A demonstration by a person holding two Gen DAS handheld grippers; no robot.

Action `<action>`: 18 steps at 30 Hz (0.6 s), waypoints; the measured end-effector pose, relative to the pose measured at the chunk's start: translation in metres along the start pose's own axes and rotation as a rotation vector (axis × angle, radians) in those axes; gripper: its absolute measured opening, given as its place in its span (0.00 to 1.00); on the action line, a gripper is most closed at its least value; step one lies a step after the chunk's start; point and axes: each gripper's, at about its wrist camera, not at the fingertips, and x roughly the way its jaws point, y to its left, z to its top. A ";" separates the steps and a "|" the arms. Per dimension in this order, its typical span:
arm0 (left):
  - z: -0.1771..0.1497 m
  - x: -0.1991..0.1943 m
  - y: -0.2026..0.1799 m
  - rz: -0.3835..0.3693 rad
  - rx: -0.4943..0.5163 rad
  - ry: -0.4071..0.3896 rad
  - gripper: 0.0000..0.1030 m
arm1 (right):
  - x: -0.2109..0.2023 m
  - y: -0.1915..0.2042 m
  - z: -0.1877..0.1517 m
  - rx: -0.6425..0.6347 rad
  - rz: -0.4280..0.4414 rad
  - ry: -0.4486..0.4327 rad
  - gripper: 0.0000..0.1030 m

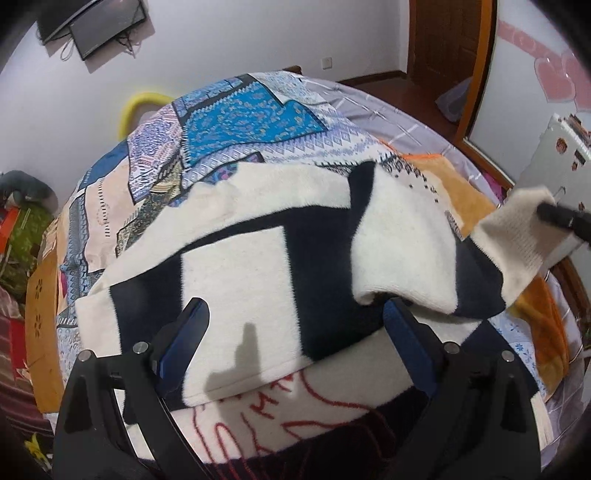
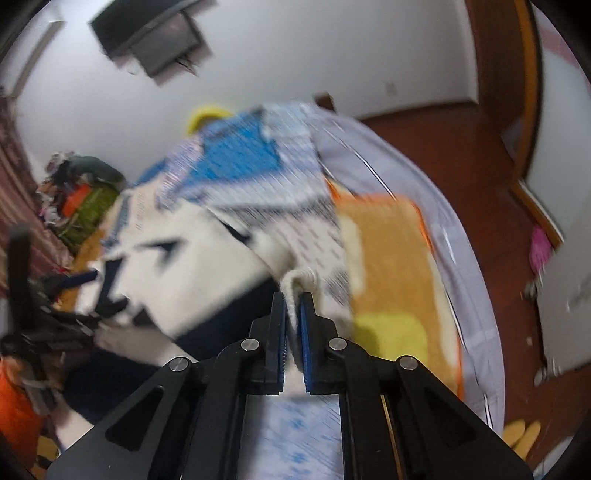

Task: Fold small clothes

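while the cream and navy blue fuzzy knit sweater (image 1: 258,258) lies spread across the bed, on top of a blue, lilac and peach patchwork-print quilt (image 1: 236,122), its ribbed cream sleeve cuff (image 1: 517,229) is lifted off the bedding at the right side of the left wrist view. the right gripper (image 2: 294,299) is clamped tight on that cuff: in the right wrist view the knit edge is pinched between its two blue pads, and the sleeve hangs from it back toward the sweater body. that view is blurred, so finer detail of the fabric cannot be made out.

the left gripper (image 1: 295,314) has its jaws spread wide, one blue pad on either side of the sweater's lower body, with nothing pinched between them; whether the fingertips touch the fabric cannot be told. red stitched lettering (image 1: 295,406) shows on a cream part of the garment near the bottom of the left wrist view.

an orange and mustard yellow fleecy blanket (image 2: 388,277) lies on the pale lilac bedsheet (image 2: 461,258) just beside the sweater. a dark flat screen (image 1: 107,26) hangs on the white wall beyond the bed.
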 end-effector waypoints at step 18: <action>-0.046 -0.064 0.123 0.046 -0.209 -0.115 0.93 | 0.035 0.216 0.060 -0.337 0.232 -0.098 0.04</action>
